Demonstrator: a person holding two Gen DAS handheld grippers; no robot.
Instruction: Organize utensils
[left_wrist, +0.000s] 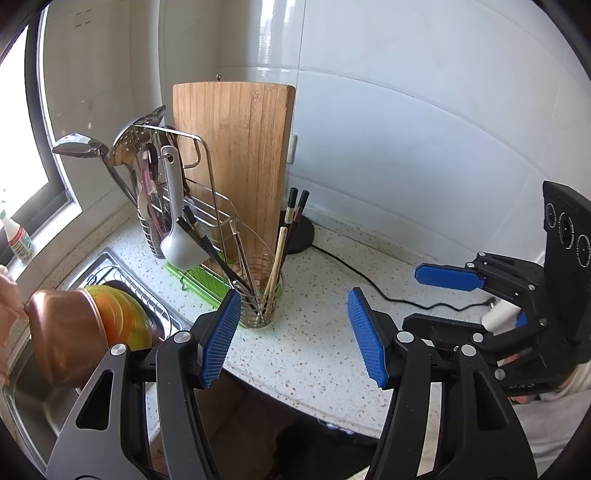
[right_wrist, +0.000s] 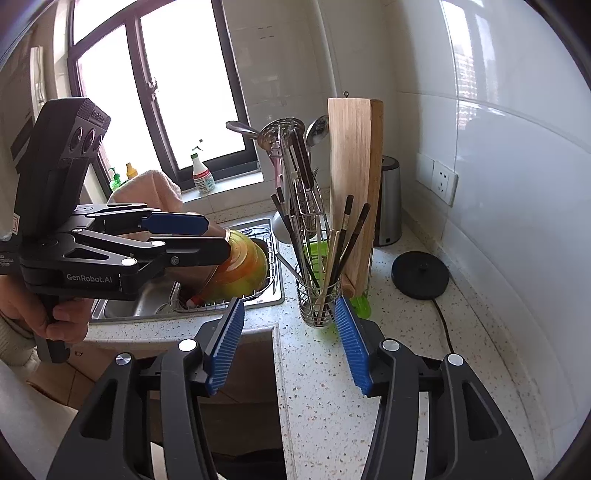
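Beyond both grippers' fingers (right_wrist: 227, 347) (apart): chopsticks (right_wrist: 334, 254)

one wooden cutting board (left_wrist: 236, 162) stands on the counter, with one wire chopstick holder (left_wrist: 260, 302) in front of it and one wire rack (left_wrist: 192, 199) beside it. two bottles (right_wrist: 202, 173) stand on the windowsill in the right wrist view. one black round base (right_wrist: 420, 275) sits by one steel kettle (right_wrist: 389, 206), and two grippers (left_wrist: 291, 336) are in view.
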